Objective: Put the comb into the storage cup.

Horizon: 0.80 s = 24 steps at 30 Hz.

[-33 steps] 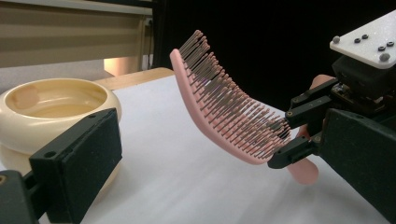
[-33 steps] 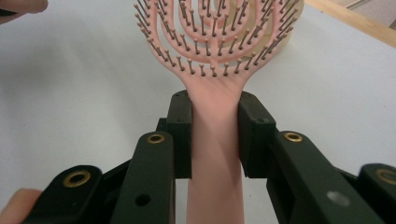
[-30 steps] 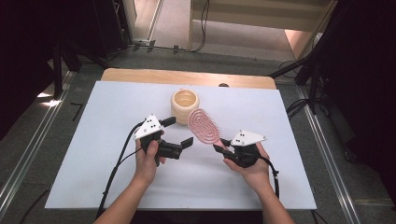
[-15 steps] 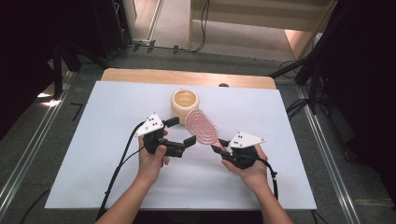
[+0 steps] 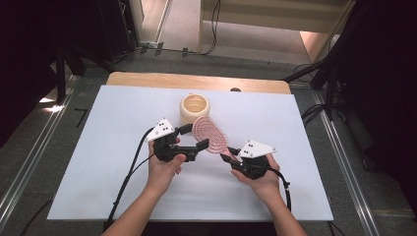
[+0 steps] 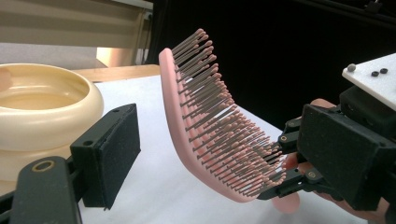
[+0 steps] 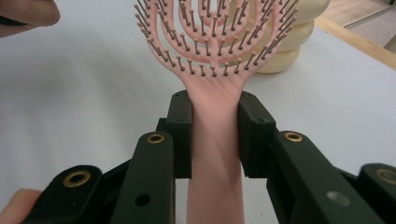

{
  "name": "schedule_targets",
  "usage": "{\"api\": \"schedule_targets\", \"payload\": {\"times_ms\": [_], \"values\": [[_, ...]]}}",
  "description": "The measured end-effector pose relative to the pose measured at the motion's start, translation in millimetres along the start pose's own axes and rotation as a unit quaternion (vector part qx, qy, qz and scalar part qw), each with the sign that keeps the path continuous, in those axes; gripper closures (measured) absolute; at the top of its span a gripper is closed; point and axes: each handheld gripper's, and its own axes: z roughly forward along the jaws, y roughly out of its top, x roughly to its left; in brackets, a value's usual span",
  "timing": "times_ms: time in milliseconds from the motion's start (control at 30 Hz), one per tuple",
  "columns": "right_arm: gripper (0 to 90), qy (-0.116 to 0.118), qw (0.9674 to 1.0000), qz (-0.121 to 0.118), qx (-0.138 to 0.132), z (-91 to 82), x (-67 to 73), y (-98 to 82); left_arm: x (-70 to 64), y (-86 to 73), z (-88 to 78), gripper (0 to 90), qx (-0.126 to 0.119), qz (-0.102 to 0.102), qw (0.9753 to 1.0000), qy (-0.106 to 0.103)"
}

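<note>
White sheet (image 5: 98,162) covers the table and carries everything else. Cream ribbed pot (image 5: 195,108) stands on it, upright and empty as far as can be seen. Pink brush (image 5: 210,134) is held in the air just in front of the pot, head tilted toward it, bristles facing the left gripper (image 5: 193,137). Right gripper (image 5: 223,157) is clamped on the brush handle (image 7: 215,140), both pads flat against it. Left gripper is on the near side of the pot; its jaws stand apart with nothing between them and have just been closing, one pad (image 6: 112,154) beside the brush back.

Judgement: a second grip on the brush head appears intended. Take it on the solid rim, not the bristles, and keep the handle clamped until the new hold is firm.
</note>
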Motion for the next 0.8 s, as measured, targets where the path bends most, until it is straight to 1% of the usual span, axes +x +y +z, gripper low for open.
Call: {"api": "schedule_targets", "payload": {"times_ms": [33, 133, 267, 367, 433, 667, 733, 800], "values": [[67.9, 0.0, 1.0, 0.002, 0.0, -0.2, 0.4, 0.0, -0.1, 0.1, 0.3, 14.2, -0.001, -0.002, 1.0, -0.001], [67.9, 0.0, 1.0, -0.003, -0.002, 0.1, 1.3, 0.6, -0.2, 0.3, 1.2, 14.6, -0.001, -0.008, 0.9999, -0.008], [67.9, 0.003, 1.0, -0.005, -0.004, 1.0, 2.4, 1.1, -0.9, 0.1, 2.6, 14.7, 0.002, -0.013, 0.9998, -0.012], [67.9, 0.002, 1.0, -0.006, -0.005, 1.7, 3.6, 1.4, -1.9, 0.5, 3.7, 15.8, 0.005, -0.016, 0.9998, -0.008], [67.9, 0.002, 0.9999, -0.008, -0.006, 1.9, 4.2, 1.6, -3.1, 1.0, 4.7, 18.4, 0.005, -0.02, 0.9998, -0.002], [67.9, 0.003, 0.9999, -0.012, -0.012, 1.8, 6.2, 2.6, -5.4, 2.2, 8.5, 23.7, 0.017, -0.027, 0.9994, 0.009], [67.9, 0.002, 0.9998, -0.012, -0.013, 1.9, 7.0, 2.7, -5.7, 2.0, 9.7, 25.0, 0.018, -0.031, 0.9993, 0.009], [67.9, 0.003, 0.9998, -0.013, -0.012, 2.1, 7.9, 2.9, -5.7, 2.0, 10.1, 26.9, 0.021, -0.03, 0.9993, 0.01]]}}
